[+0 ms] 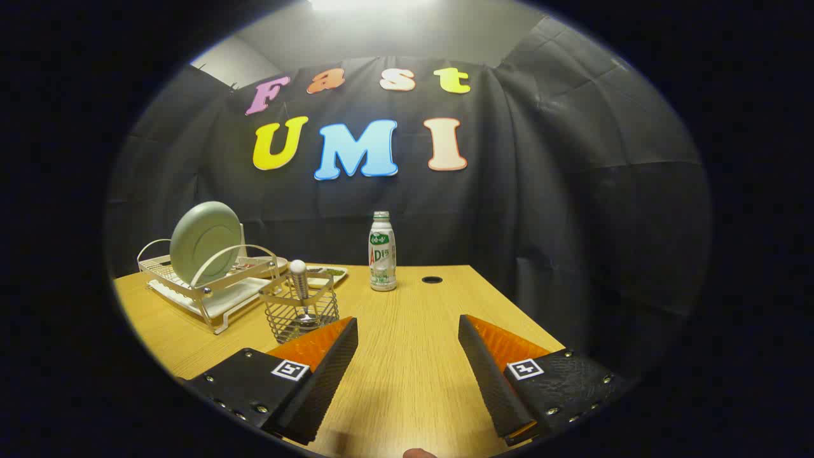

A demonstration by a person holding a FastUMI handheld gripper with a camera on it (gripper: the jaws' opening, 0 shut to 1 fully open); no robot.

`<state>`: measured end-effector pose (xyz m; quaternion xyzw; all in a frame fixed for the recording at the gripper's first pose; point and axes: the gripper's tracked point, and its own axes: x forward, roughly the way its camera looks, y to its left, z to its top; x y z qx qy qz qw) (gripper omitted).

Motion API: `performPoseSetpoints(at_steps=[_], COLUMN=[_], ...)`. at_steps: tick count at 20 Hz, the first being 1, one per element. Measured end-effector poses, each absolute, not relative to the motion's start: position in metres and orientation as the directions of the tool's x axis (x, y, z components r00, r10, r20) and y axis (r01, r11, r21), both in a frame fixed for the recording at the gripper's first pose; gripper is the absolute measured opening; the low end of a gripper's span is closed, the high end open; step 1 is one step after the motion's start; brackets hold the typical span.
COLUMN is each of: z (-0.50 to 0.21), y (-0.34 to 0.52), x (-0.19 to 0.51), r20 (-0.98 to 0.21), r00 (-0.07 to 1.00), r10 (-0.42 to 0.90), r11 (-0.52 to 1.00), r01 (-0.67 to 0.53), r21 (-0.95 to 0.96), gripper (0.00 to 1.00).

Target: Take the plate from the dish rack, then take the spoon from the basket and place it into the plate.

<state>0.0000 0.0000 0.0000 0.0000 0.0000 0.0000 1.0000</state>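
- Gripper view: I see my hand-held gripper (407,327) spread wide above the desk (407,356), its fingers apart and holding nothing, just bare wood grain between them.
- The plate (205,242), pale green and round, stands on edge in the white wire dish rack (213,289), well beyond the left finger.
- The spoon (298,286) sits upright in the wire basket (301,312) (rounded handle end up, bowl down), just ahead of the left finger and beside the rack.
- A white bottle (383,252) with a green label stands upright farther back, near a small dark hole (432,279) in the desk.
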Motion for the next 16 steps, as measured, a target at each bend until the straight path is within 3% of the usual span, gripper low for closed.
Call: performPoseSetpoints(at_steps=[6, 12, 16], z=[0.024, 0.121, 0.166], y=[-0.014, 0.002, 0.03], x=[0.04, 0.001, -0.024], r20=[0.007, 0.099, 0.059], r00=[0.999, 0.995, 0.997], r10=[-0.033, -0.023, -0.048], r11=[0.999, 0.999, 0.999], r01=[0.033, 0.026, 0.048], r21=[0.003, -0.038, 0.014], gripper=[0.98, 0.98, 0.98])
